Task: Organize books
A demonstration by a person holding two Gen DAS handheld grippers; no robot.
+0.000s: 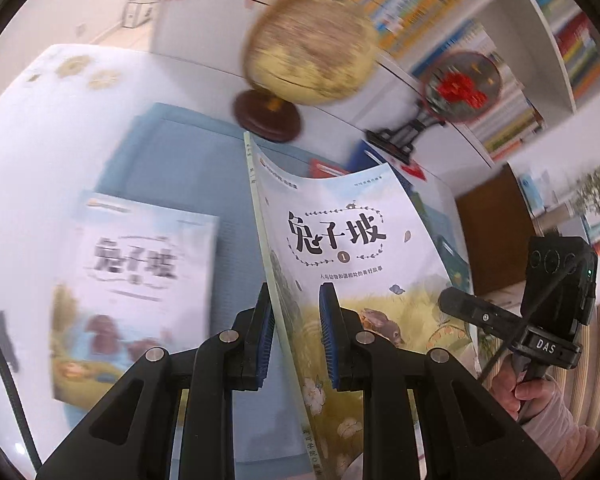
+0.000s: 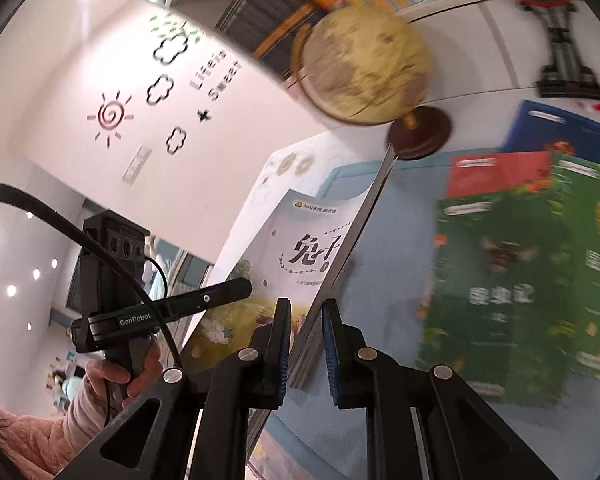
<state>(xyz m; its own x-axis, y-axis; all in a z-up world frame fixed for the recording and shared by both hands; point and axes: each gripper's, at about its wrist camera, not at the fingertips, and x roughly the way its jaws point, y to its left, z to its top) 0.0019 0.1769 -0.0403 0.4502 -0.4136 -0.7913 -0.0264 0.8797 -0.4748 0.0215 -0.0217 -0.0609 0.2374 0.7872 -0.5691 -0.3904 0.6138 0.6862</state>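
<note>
Bookshelves crammed with bright spines back a white desk with a pale blue mat, and you are carrying one book above it between both tools. Nearest you, the left gripper [image 1: 294, 312] has its blue pads pinched together on the spine edge of the thin white paperback numbered one, with a rabbit in a meadow on its cover [image 1: 340, 248], and the right gripper [image 2: 306, 328] is clamped on that same paperback's opposite page edge [image 2: 352, 248]; it hangs off the desk, cover bowed. Keep both hands travelling at the same pace and angle, because any drift apart will likely twist or tear so floppy a book. Just left on the blue mat [image 1: 172, 152] lies a matching white paperback from the same series [image 1: 140, 272], which looks like the sensible place to stack it, edges squared. To the right lie green hardback-looking books with insect covers [image 2: 512, 292], then a red one [image 2: 496, 172] and a dark blue one [image 2: 556, 128] farther off. Farthest, mind the yellowed globe on its round brown wooden base [image 1: 312, 44] and the red ornament on a black stand [image 1: 456, 84]; stay low and clear of both.
</note>
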